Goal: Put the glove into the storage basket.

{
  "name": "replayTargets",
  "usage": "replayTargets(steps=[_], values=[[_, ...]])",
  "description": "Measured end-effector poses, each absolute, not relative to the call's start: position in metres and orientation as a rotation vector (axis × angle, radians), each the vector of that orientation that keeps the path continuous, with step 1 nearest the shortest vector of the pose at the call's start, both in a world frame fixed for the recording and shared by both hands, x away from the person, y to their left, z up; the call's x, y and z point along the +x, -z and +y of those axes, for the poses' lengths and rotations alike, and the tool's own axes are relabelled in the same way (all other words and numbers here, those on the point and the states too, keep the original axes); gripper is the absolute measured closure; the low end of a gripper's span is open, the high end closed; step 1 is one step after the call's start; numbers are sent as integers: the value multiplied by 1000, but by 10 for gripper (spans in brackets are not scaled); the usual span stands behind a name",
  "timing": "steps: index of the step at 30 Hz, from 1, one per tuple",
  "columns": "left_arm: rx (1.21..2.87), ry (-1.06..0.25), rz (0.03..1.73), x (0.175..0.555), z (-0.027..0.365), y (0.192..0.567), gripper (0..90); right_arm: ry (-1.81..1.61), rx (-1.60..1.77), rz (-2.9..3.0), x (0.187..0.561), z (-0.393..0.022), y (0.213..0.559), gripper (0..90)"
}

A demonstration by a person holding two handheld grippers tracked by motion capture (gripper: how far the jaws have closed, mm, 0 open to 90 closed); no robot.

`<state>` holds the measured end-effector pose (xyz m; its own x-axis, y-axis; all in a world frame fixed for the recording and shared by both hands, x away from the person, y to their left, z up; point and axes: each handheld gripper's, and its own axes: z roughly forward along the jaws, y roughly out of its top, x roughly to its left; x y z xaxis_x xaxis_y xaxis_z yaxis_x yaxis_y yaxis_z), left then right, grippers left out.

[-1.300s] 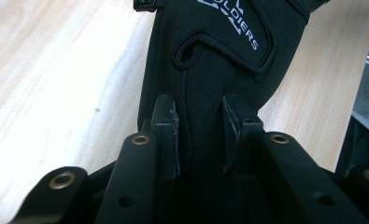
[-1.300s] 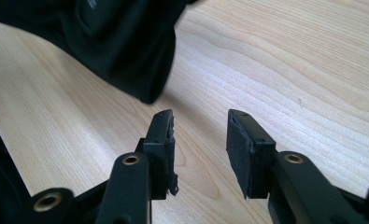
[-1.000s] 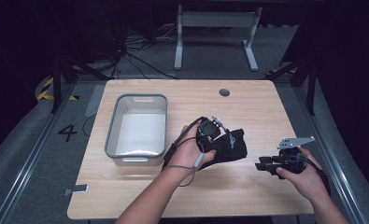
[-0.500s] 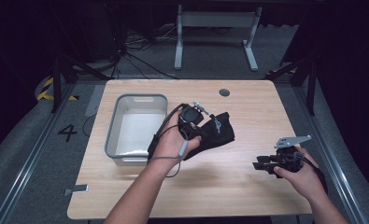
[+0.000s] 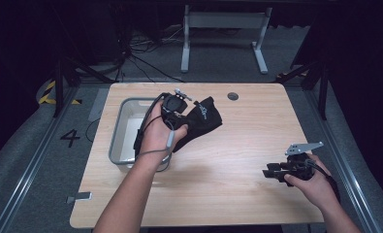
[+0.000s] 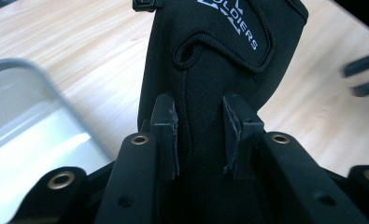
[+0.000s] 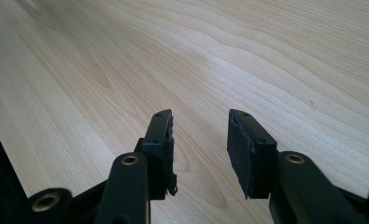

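A black fabric glove (image 5: 202, 121) with white lettering hangs in the air beside the right rim of the grey bin (image 5: 117, 133). My left gripper (image 5: 175, 108) is shut on it. In the left gripper view the glove (image 6: 219, 60) runs up between the two jaws of that gripper (image 6: 200, 135), which pinch its lower part. My right gripper (image 5: 272, 172) rests low at the table's right front, open. In the right gripper view its gripper (image 7: 201, 144) has nothing between the jaws, just bare wood.
The grey bin (image 6: 28, 121) sits on the left half of the wooden table (image 5: 228, 194) with a pale inside. A round cable hole (image 5: 233, 96) lies near the table's far edge. A metal stand (image 5: 223, 29) rises behind the table.
My left gripper has carried the glove up and leftward, from the table's middle to the bin's right rim. The right gripper has stayed put.
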<state>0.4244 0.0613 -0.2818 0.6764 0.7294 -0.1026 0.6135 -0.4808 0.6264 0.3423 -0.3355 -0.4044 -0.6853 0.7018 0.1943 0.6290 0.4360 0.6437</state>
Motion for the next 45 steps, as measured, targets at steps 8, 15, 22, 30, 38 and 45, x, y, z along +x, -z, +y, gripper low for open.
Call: replayTargets(steps=[8, 15, 22, 30, 38, 45], values=[[2189, -249, 1114, 435, 89, 284, 690, -1075, 1200, 2582, 342, -334, 406, 617], [2130, -304, 1232, 441, 120, 285, 690, -1065, 1198, 2585, 342, -333, 408, 614], [2056, -323, 1393, 454, 142, 302, 688, -1066, 1201, 2586, 342, -332, 408, 612], [1987, -329, 1547, 470, 160, 322, 686, -1059, 1209, 2584, 342, -333, 410, 610], [1997, -294, 1624, 481, 161, 343, 684, -1055, 1197, 2594, 341, -331, 411, 603], [2024, -257, 1672, 491, 162, 365, 680, -1054, 1198, 2587, 340, -332, 411, 591]])
